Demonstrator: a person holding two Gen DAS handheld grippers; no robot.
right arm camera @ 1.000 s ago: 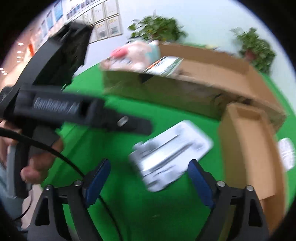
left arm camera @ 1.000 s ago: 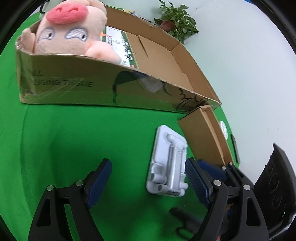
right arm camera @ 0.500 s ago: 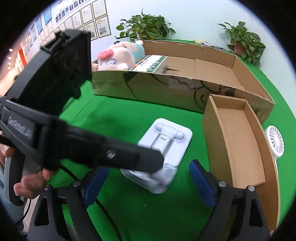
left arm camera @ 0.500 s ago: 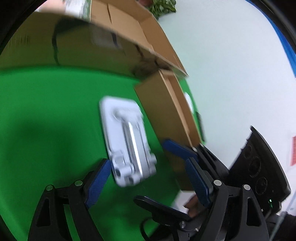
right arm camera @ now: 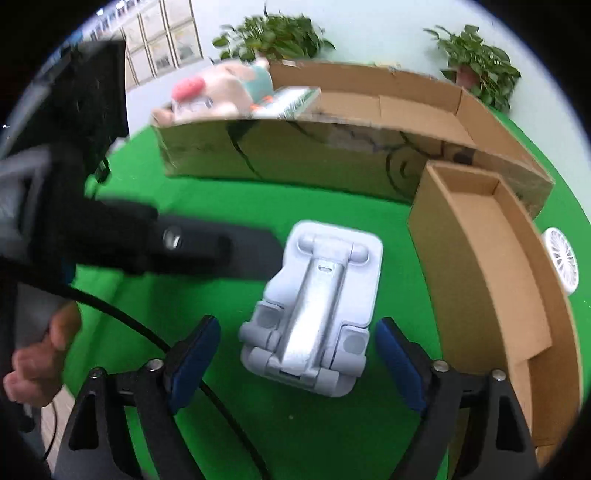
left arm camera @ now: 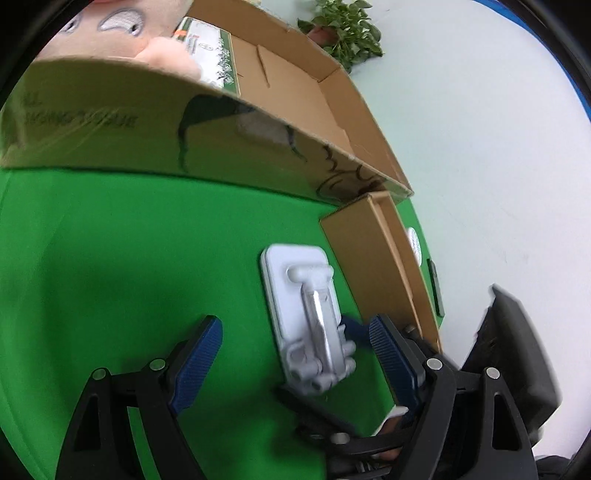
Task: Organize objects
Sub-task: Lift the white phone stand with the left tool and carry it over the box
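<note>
Green cloth covers the counter (right arm camera: 332, 435), with a pale wall and two potted plants (right arm camera: 275, 35) behind. Centre: a white folding phone stand (right arm camera: 314, 310), folded flat, lies on the cloth between the spread blue pads of the right tool (right arm camera: 298, 360), whose jaws stand apart with nothing clamped. From the left wrist view the same stand (left arm camera: 308, 317) lies toward the right-hand pad of the left tool (left arm camera: 300, 363), also apart and empty; whether that pad touches the stand cannot be told through the blur.

Rear: a long open cardboard box (left arm camera: 110, 136) bears print of which only "…LL" and "…GING TISSUE" can be read, upside down in places from glare. Inside its left end sit a pink plush pig (right arm camera: 218, 88) and a green-and-white printed carton (right arm camera: 291, 101) whose lettering is too small to read.

Right: a narrow open cardboard tray (right arm camera: 491, 258) stands just beside the stand, its end against the long box. Beyond it a small white fan (right arm camera: 561, 260) lies on the cloth.
</note>
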